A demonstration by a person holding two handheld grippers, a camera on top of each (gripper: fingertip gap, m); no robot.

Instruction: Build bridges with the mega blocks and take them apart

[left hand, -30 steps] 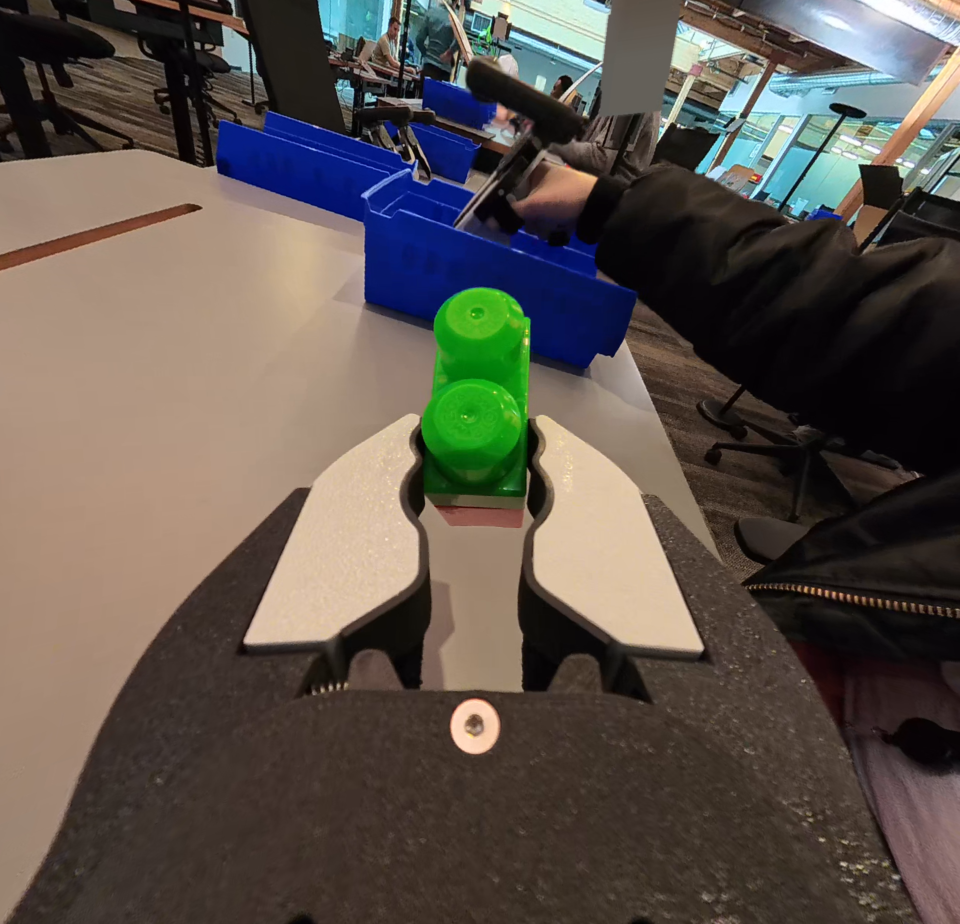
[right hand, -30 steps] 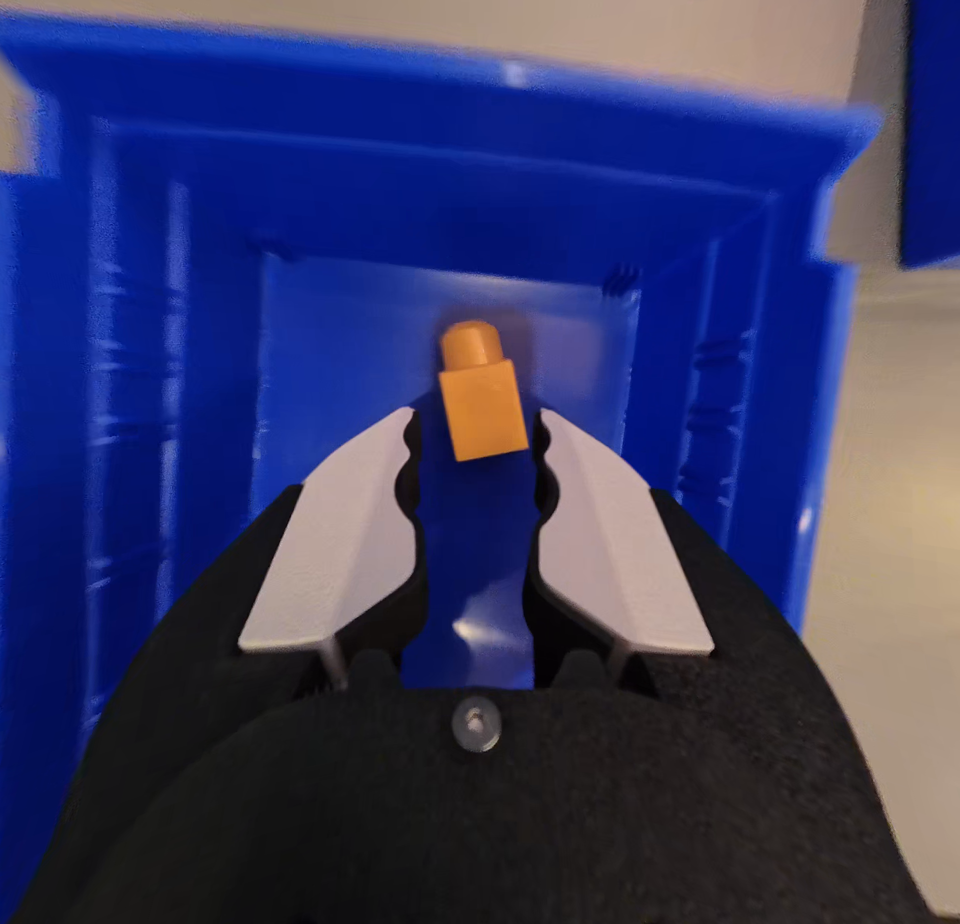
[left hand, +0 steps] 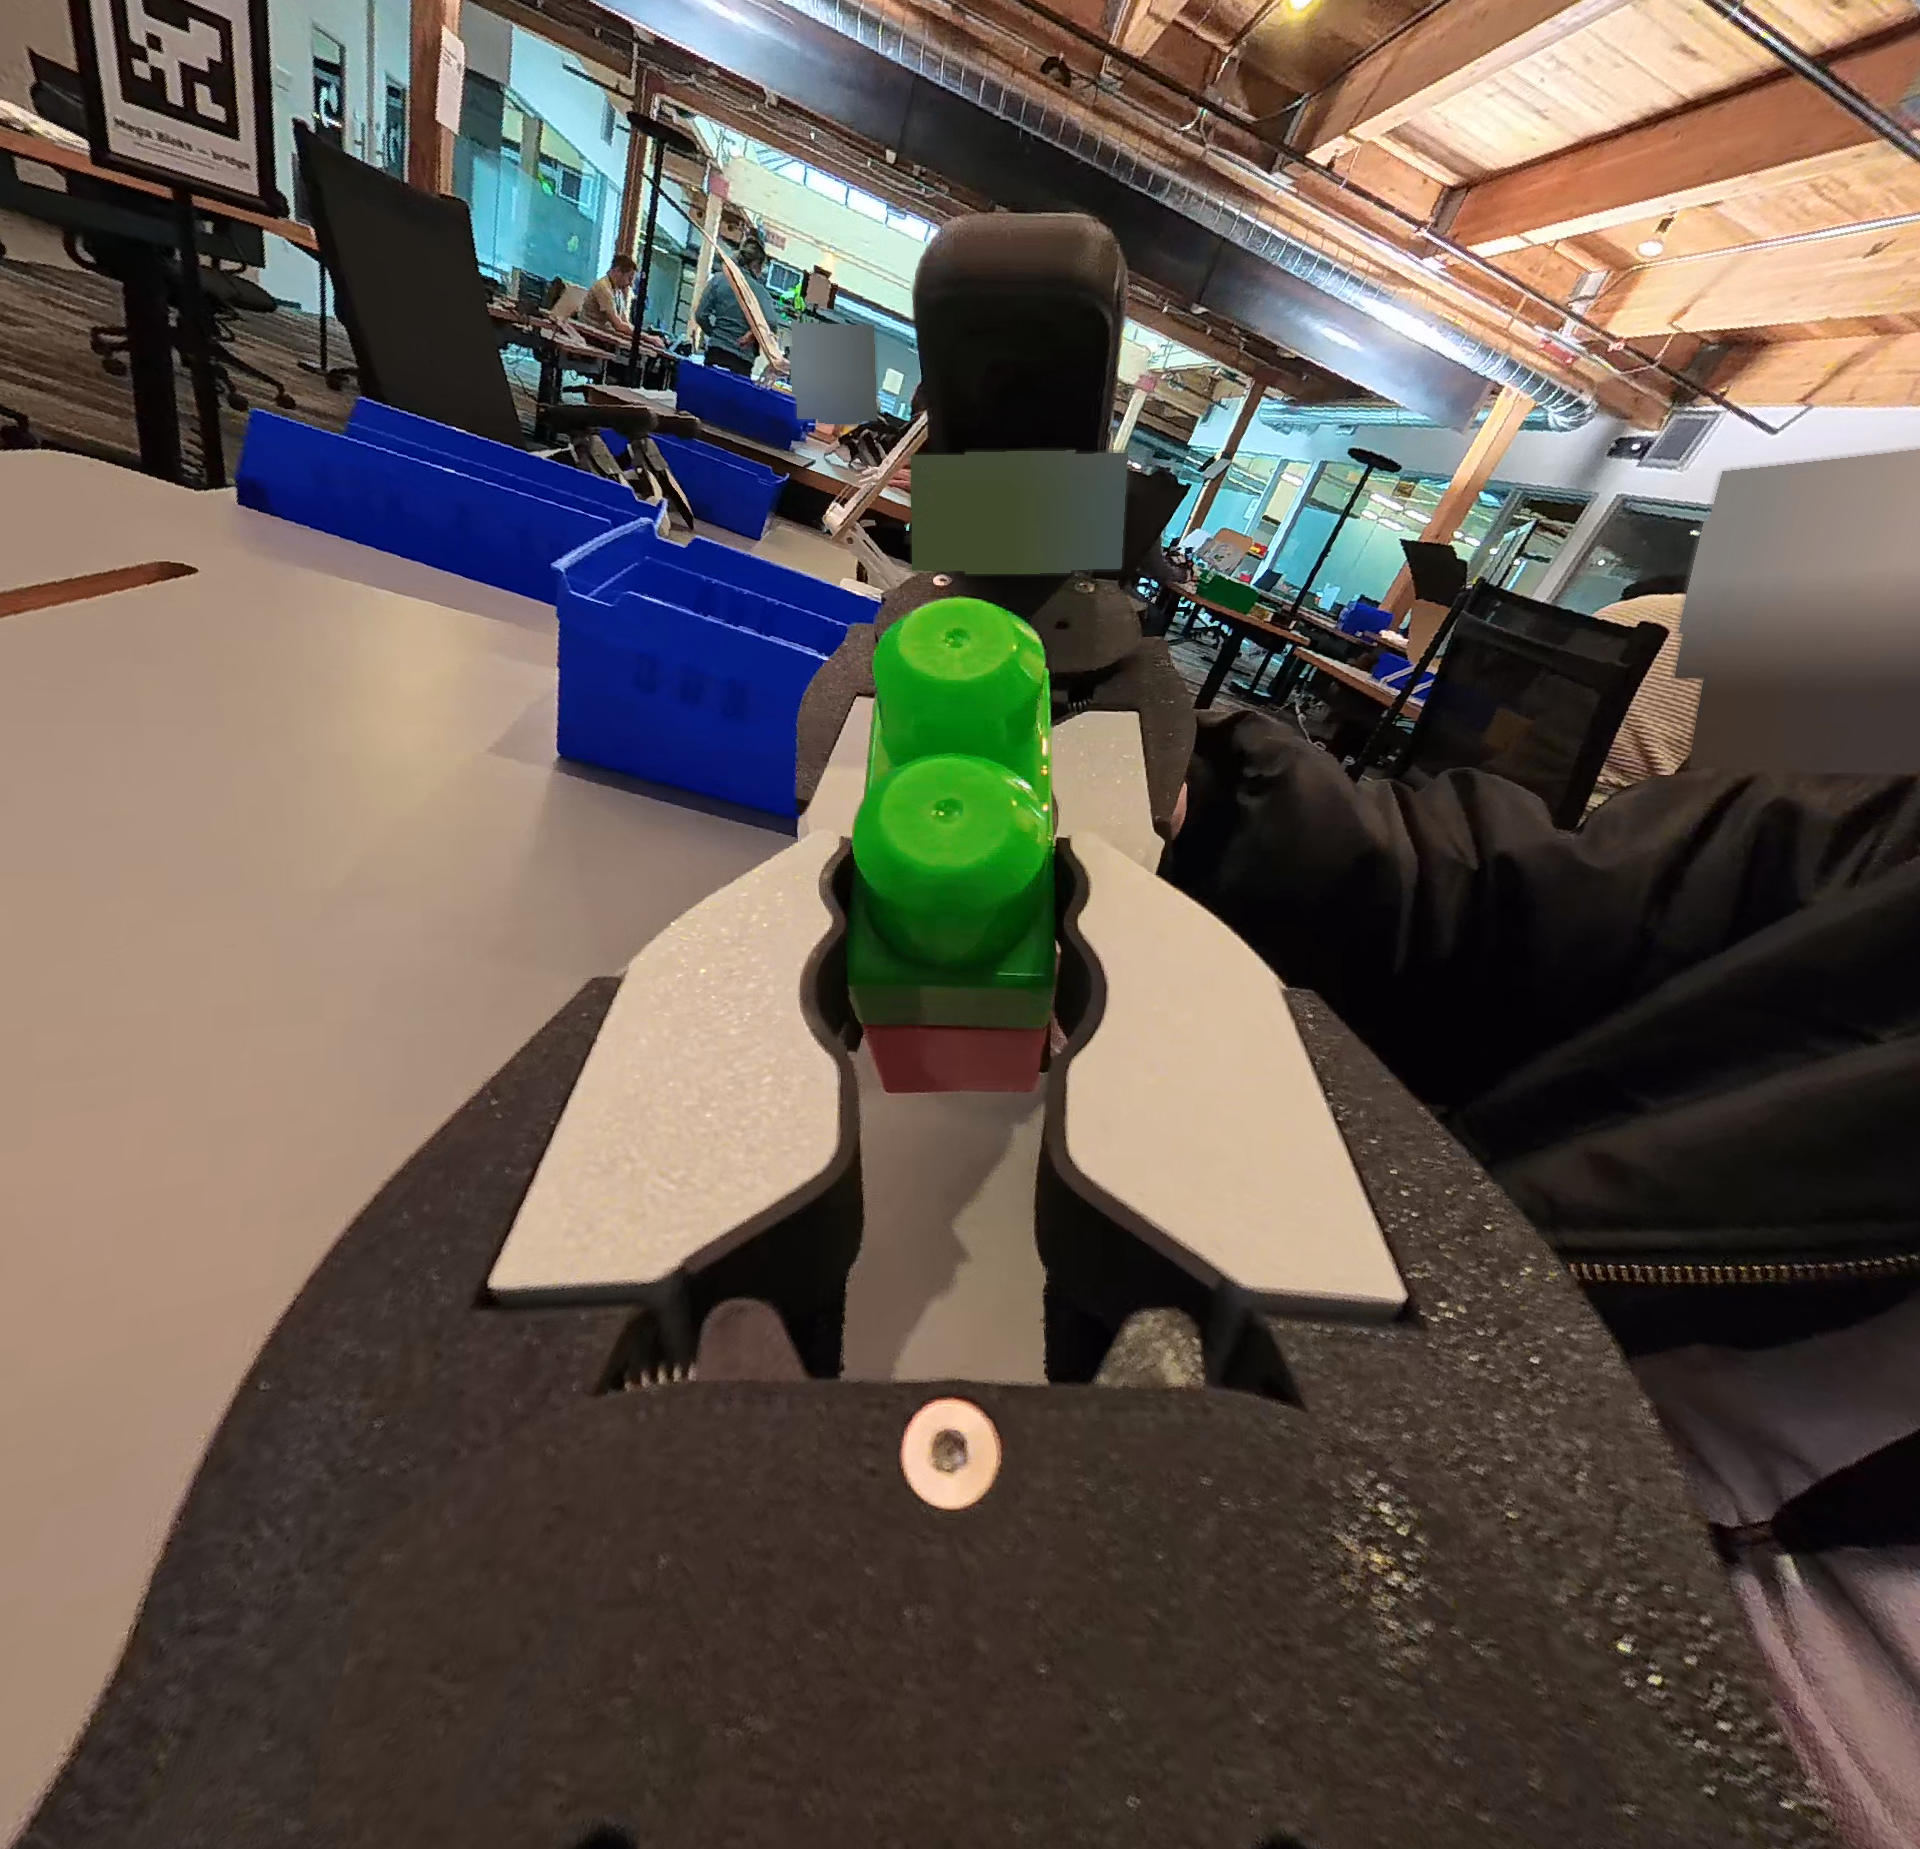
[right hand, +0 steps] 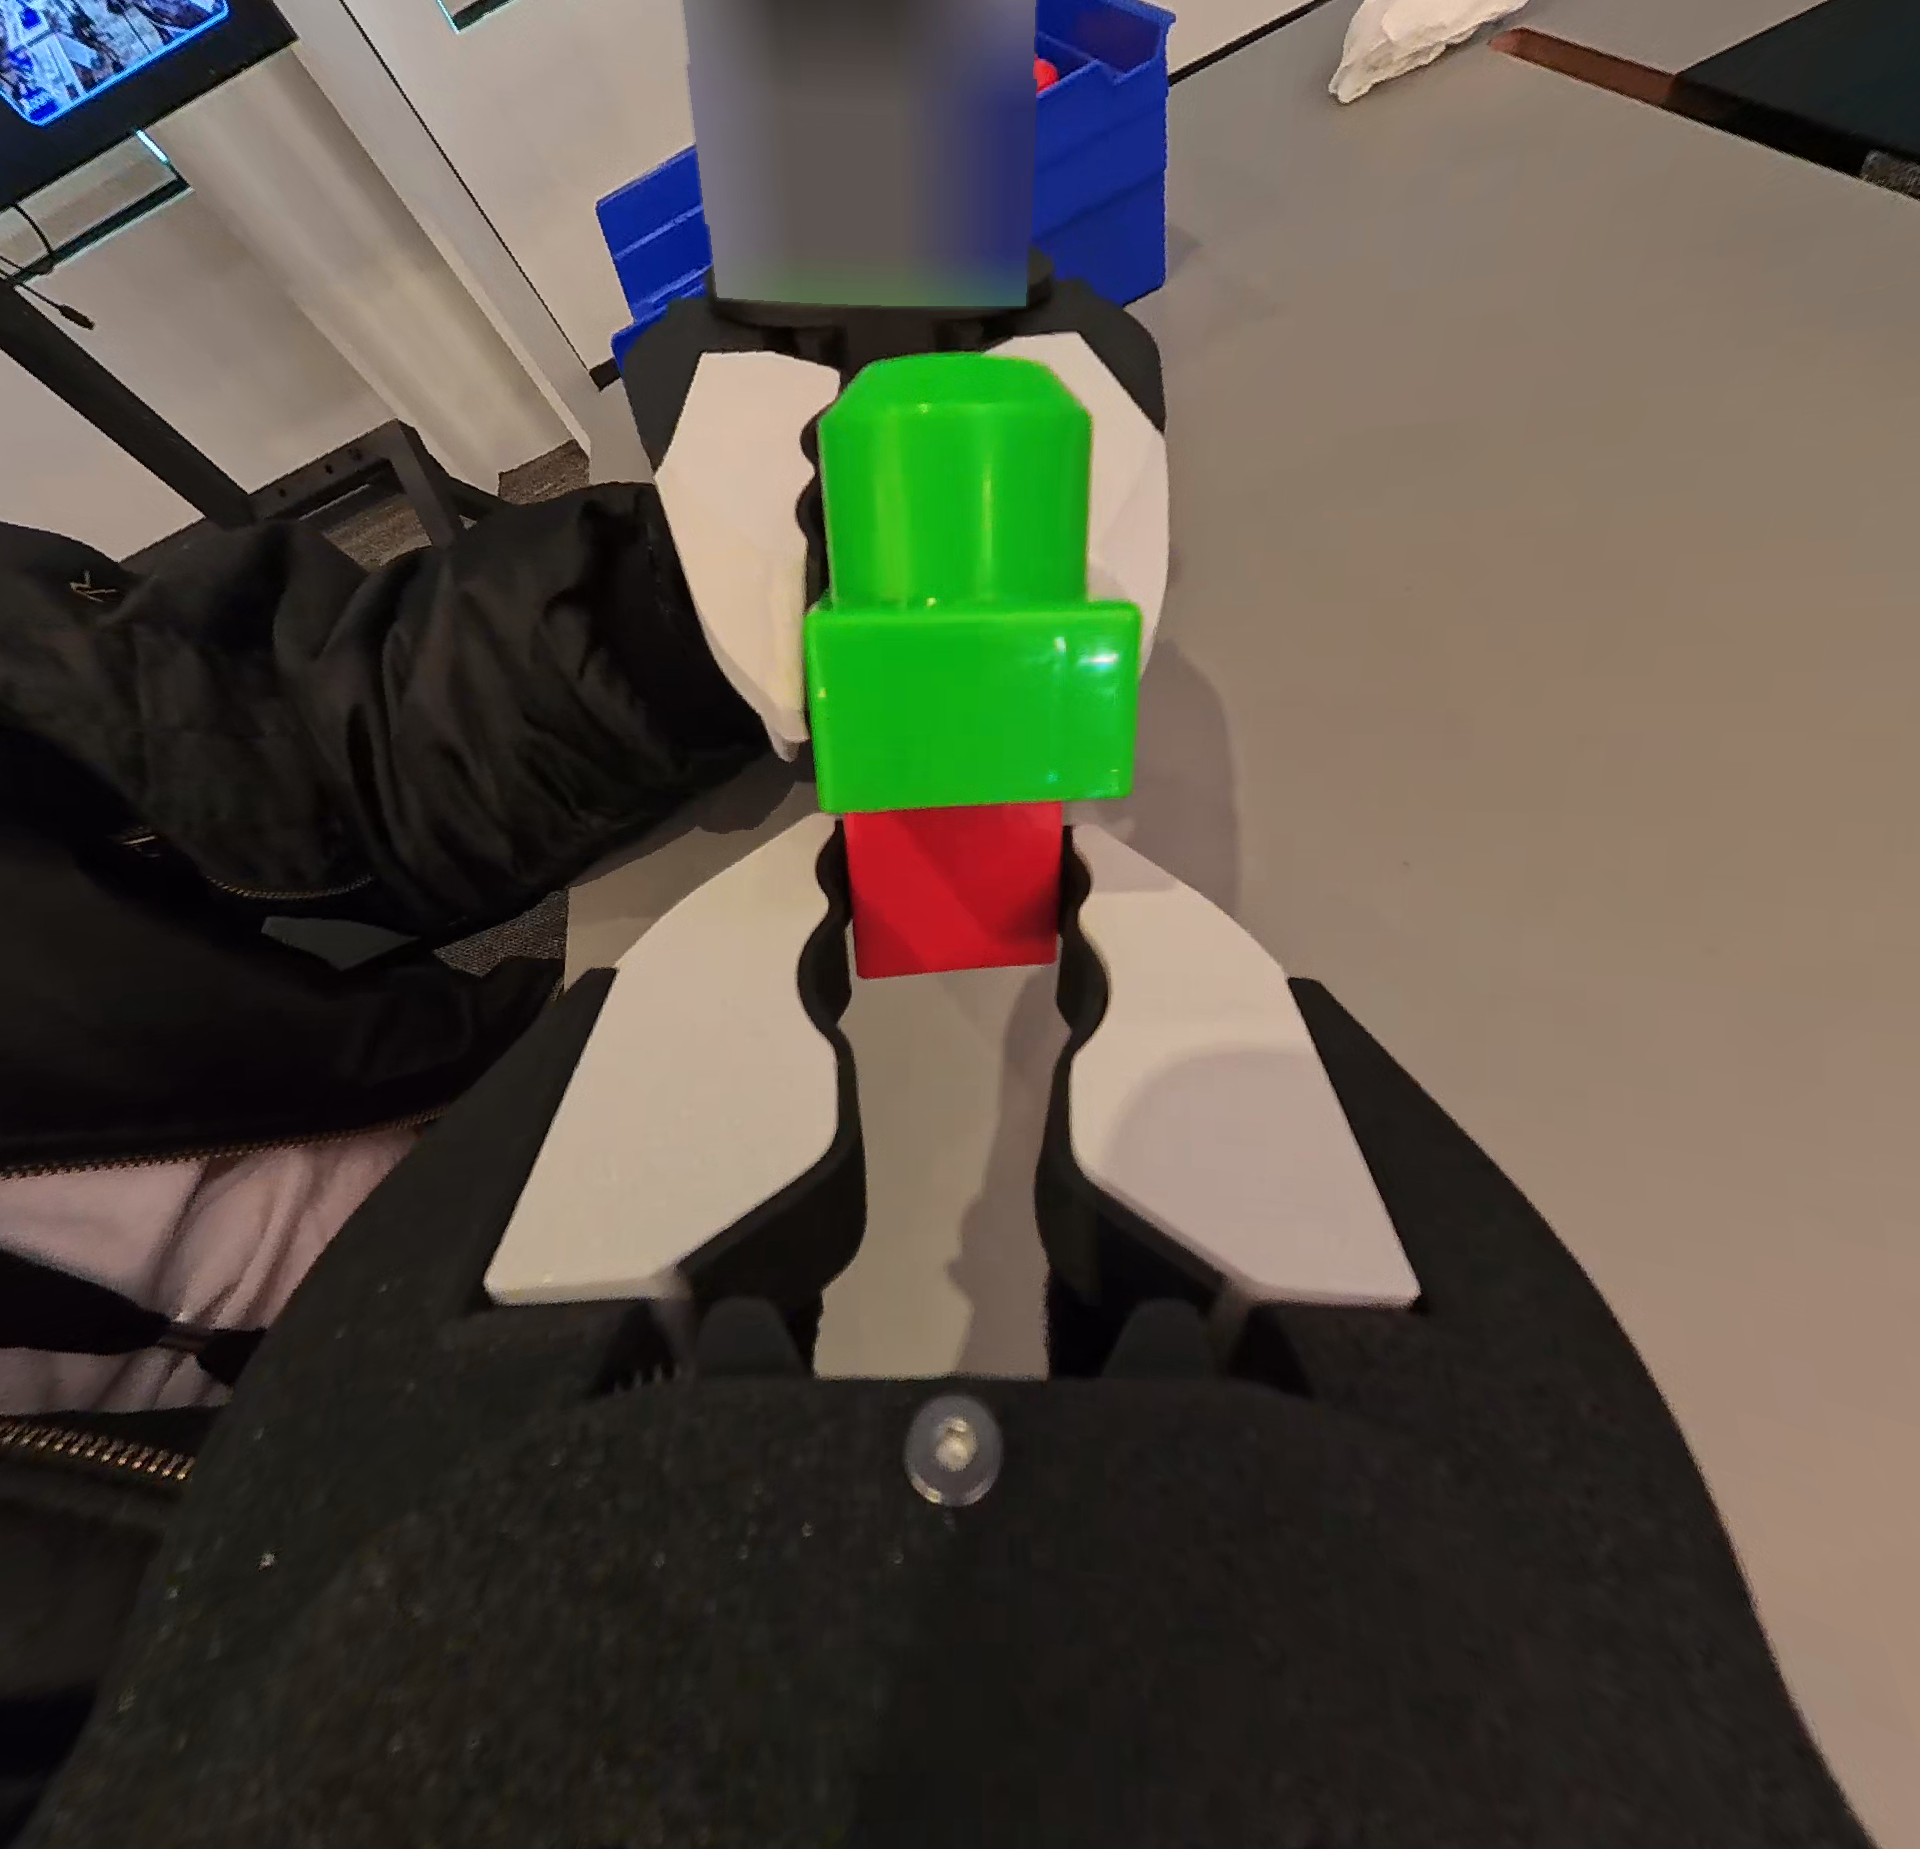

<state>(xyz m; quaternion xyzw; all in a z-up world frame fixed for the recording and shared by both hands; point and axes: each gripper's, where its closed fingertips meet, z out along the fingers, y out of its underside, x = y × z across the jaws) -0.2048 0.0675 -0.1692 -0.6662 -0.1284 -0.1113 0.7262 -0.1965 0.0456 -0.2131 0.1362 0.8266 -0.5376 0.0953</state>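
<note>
the green block (left hand: 951, 843), a two-stud piece, is seen at the middle of both views, and it serves as the landmark here. directly under the green block a red block (right hand: 951, 890) is attached, its face narrower than the green one above it in the right wrist view. the left gripper (left hand: 951, 968) is closed narrowly around the near end of the green block, whose sides are pressed by the two pale fingers (left hand: 717, 1061); the top edge of the red block shows just below between them. from the far side of the green block the right gripper (right hand: 951, 906) is brought in facing the left one, and its fingers (right hand: 1164, 1072) are closed against the sides of the red block just beneath the green block. the stack is thus held from opposite ends, with the grippers' tips almost meeting below and around the green block. whether the stack rests on the grey table (left hand: 260, 864) or is held just above it cannot be told. behind and to the left of the green block in the left wrist view a blue bin (left hand: 686, 698) stands on the table, with longer blue bins (left hand: 416, 500) farther behind that. to the right of the green block in that view a black jacket sleeve (left hand: 1507, 926) is seen. in the right wrist view a white crumpled cloth (right hand: 1444, 7) lies far behind the green block, to its right.
</note>
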